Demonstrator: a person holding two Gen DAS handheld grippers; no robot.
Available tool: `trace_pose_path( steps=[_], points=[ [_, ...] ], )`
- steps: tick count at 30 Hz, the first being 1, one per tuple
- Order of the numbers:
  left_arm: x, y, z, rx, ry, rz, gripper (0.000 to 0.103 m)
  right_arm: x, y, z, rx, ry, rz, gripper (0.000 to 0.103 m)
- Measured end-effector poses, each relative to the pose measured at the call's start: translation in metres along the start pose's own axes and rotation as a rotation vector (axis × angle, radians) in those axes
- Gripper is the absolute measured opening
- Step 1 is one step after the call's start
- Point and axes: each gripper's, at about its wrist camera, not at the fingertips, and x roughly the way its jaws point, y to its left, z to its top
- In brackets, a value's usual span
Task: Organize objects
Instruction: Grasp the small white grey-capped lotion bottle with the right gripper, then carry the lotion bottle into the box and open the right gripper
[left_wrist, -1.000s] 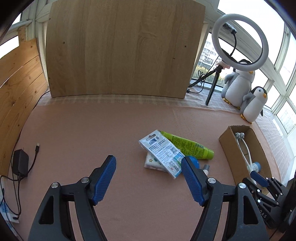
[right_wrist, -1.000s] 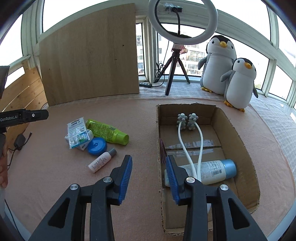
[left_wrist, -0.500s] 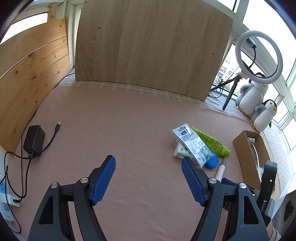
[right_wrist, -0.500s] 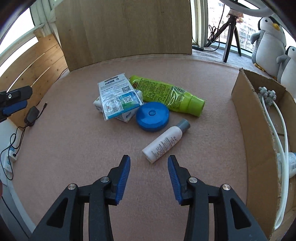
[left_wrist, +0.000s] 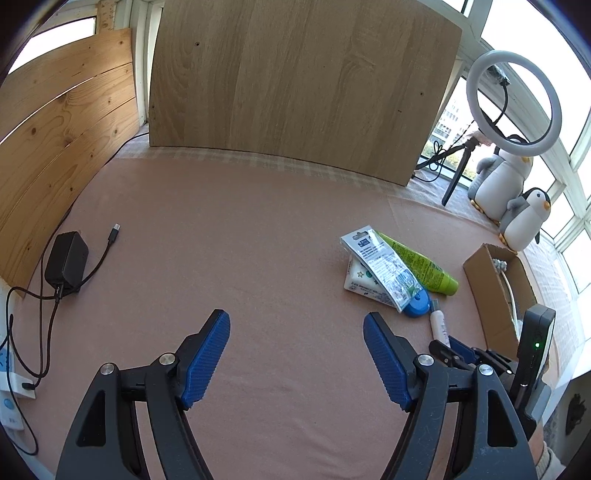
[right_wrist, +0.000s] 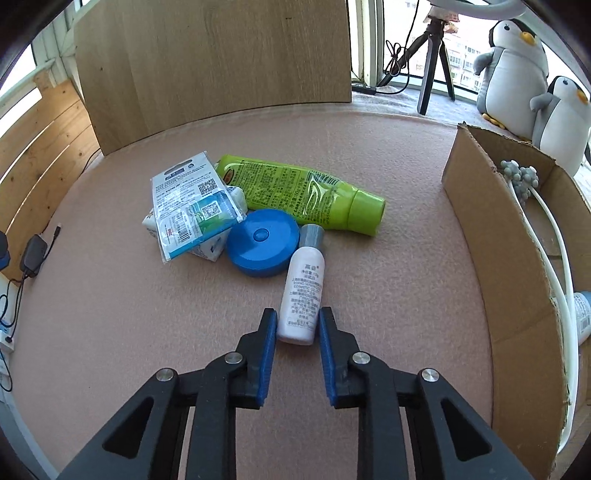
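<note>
Work surface: pink felt-covered table (right_wrist: 388, 155), backed by an upright wooden board (right_wrist: 214, 55).
Cardboard box (right_wrist: 491, 258): open-topped, at the right of the table, well apart from the loose items. It already holds a white two-stemmed massager (right_wrist: 546, 221) and part of a bottle with a blue cap (right_wrist: 583, 314).
Green tube (right_wrist: 299, 194): lies flat, cap toward the box, touching or just beside the blue tin.
Flat packet (right_wrist: 192, 210): lies tilted on top of a tissue pack (right_wrist: 207, 249), its lower corner against the blue tin.
Blue round tin (right_wrist: 263, 246): lies flat; the grey cap of the small bottle touches its rim.
Small white bottle (right_wrist: 303, 291): the item in hand. It lies flat, cap away from the tool, base end between the blue pads.
Right gripper (right_wrist: 295, 339): jaws have just been closing and now flank the bottle base. The pads stand at its sides; firm contact cannot be confirmed, so treat it as not yet clamped.
Left gripper (left_wrist: 295, 350): jaws wide apart, nothing between them, over bare felt to the left of the pile.
Risk, grip: only the rounded base end is captured. A smooth round body may squirt forward as the pads tighten.
Risk, neighbours: a forward slide would push the cap into the tin and disturb the packet.
Risk, transfer: a grip this far from the middle may let the bottle pivot or drop before it clears the box wall.
</note>
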Motion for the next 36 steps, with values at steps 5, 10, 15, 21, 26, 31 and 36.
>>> trace_pose_path(
  steps=[5, 10, 15, 21, 26, 31, 36],
  points=[
    [0.019, -0.020, -0.017, 0.003, 0.100, -0.083, 0.080, -0.015, 0.011, -0.025, -0.068, -0.003, 0.072, 0.018],
    [0.042, -0.041, -0.047, 0.018, 0.218, -0.132, 0.080, -0.032, 0.045, -0.060, -0.198, -0.009, 0.126, 0.018],
    [0.060, -0.054, -0.069, -0.001, 0.313, -0.162, 0.073, -0.041, 0.071, -0.082, -0.247, -0.032, 0.159, 0.018],
    [0.074, -0.067, -0.082, -0.001, 0.369, -0.149, 0.053, -0.044, 0.081, -0.091, -0.264, -0.062, 0.165, 0.018],
    [0.078, -0.079, -0.083, -0.011, 0.398, -0.175, 0.036, -0.045, 0.075, -0.092, -0.245, -0.079, 0.185, 0.019],
    [0.085, -0.084, -0.080, -0.010, 0.424, -0.190, 0.027, -0.045, 0.066, -0.092, -0.217, -0.080, 0.217, 0.019],
    [0.087, -0.083, -0.079, -0.015, 0.417, -0.192, 0.026, -0.045, 0.064, -0.091, -0.216, -0.089, 0.210, 0.019]
  ],
)
